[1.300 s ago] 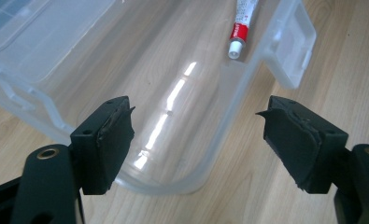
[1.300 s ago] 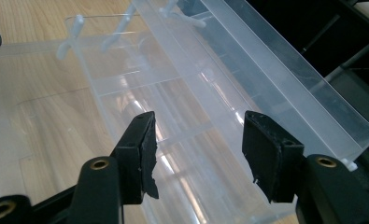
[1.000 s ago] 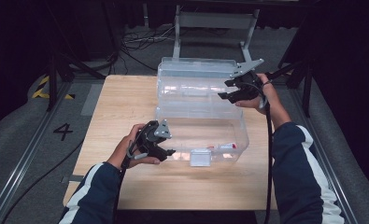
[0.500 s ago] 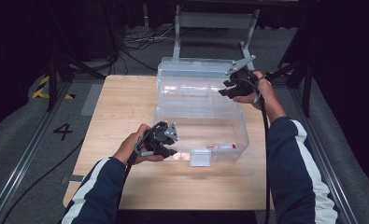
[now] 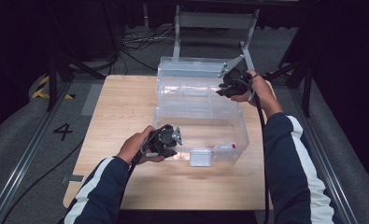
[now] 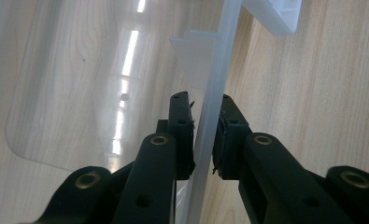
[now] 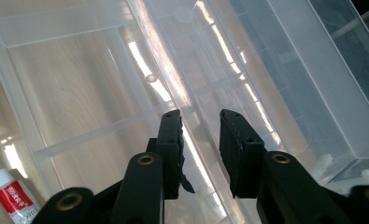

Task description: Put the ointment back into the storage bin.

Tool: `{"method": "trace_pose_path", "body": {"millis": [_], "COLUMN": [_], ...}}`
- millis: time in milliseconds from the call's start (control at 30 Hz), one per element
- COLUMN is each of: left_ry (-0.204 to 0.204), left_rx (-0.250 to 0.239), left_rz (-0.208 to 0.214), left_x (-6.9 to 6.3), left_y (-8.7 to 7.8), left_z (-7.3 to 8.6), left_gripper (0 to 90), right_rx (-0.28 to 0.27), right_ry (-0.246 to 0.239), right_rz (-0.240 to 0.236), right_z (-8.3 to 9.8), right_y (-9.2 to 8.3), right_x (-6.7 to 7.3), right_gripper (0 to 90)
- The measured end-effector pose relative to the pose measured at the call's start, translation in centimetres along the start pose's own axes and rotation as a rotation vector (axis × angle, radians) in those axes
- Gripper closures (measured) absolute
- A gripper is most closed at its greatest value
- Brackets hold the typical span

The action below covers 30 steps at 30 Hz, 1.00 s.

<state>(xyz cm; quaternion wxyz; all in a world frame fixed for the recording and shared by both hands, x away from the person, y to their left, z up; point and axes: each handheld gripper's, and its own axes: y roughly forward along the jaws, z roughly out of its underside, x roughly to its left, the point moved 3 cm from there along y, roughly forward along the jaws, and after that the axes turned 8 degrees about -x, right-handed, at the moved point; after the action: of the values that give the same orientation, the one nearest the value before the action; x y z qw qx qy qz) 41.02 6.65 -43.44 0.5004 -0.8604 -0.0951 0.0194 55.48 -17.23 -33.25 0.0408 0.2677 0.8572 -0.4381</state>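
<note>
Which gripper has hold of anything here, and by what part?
The left gripper straddles the clear box's thin front wall near its left corner, jaws just closing. The right gripper straddles the raised lid's edge, pads not yet touching.

On the wooden table (image 5: 126, 107) stands a clear plastic box (image 5: 198, 122), the left tongs (image 5: 170, 140) at its near-left wall, the right tongs (image 5: 229, 86) at its raised lid.
</note>
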Motion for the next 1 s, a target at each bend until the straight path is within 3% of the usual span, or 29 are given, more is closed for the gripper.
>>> {"method": "trace_pose_path", "body": {"millis": [133,367,767,1000], "left_ry": [-0.023,-0.028,-0.074,-0.082], "left_rx": [0.014,0.023,0.01,0.013], "left_rz": [0.001,-0.003,-0.023,-0.036], "left_x": [0.28,0.26,0.07,-0.09], "left_y": [0.02,0.08,0.21,0.26], "left_z": [0.01,-0.06,-0.01,-0.01], "left_gripper": [79.5,79.4,78.0,77.0], "right_rx": [-0.027,-0.023,-0.019,-0.016], "right_ry": [-0.028,-0.045,-0.084,-0.096], "right_rz": [-0.005,-0.026,-0.069,-0.072], "right_z": [-0.37,-0.55,-0.76,-0.89], "right_y": [-0.11,-0.13,-0.41,-0.52], "right_x": [0.06,0.11,0.38,0.54], "right_gripper": [76.5,79.2,83.7,84.7]}}
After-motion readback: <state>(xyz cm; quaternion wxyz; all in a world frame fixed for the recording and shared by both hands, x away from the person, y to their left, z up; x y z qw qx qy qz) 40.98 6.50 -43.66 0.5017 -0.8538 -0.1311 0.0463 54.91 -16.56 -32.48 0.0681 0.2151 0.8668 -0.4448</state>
